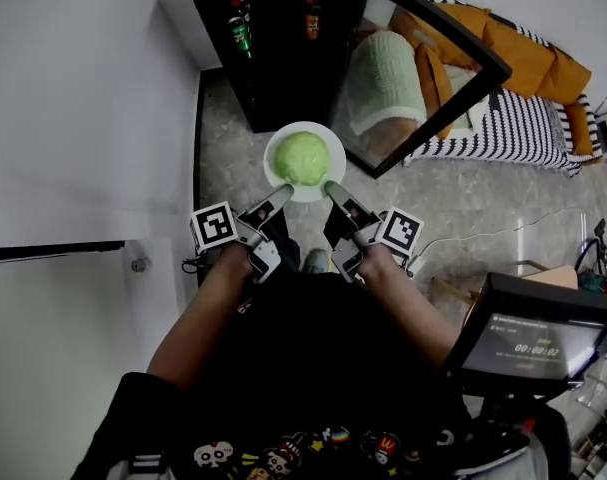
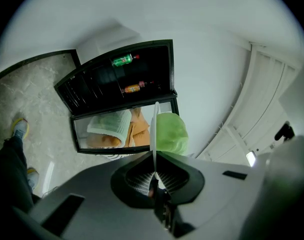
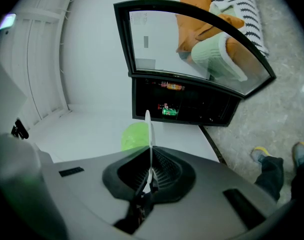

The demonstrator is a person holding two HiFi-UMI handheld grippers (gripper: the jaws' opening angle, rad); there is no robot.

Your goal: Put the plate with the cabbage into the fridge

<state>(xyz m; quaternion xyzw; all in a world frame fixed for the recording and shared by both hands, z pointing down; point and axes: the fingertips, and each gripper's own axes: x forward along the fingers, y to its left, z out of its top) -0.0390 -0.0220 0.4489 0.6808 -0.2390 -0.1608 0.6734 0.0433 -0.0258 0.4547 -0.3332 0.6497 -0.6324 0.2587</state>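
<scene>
— Where is the plate [image 1: 305, 195] now?

— We hold it up over the floor [image 1: 463, 203], right in front of the open fridge [image 1: 283, 68]. It is not inside yet.

— What is on it?

— The cabbage [image 1: 303, 158]. It is round and light green, and it sits in the middle of the white plate.

— How do we hold the plate?

— With both grippers. The left gripper [image 1: 282, 192] bites the near rim on the left side. The right gripper [image 1: 332, 188] bites the near rim on the right side. In each gripper view we see the thin white edge of the plate pinched tight between the two jaws.

— So where is the cabbage from the grippers?

— It is just past the tips, between the two grippers and a bit further out. In the left gripper view it bulges to the right of the plate edge. In the right gripper view it bulges to the left of it.

— And the fridge?

— It is black. Its glass door [image 1: 403, 88] stands open to the right of the plate. Inside we see a green drink [image 1: 241, 36] and a red drink [image 1: 311, 20], deeper in than the plate.

— What else is near?

— A striped cover [image 1: 513, 128] lies behind the door.
</scene>
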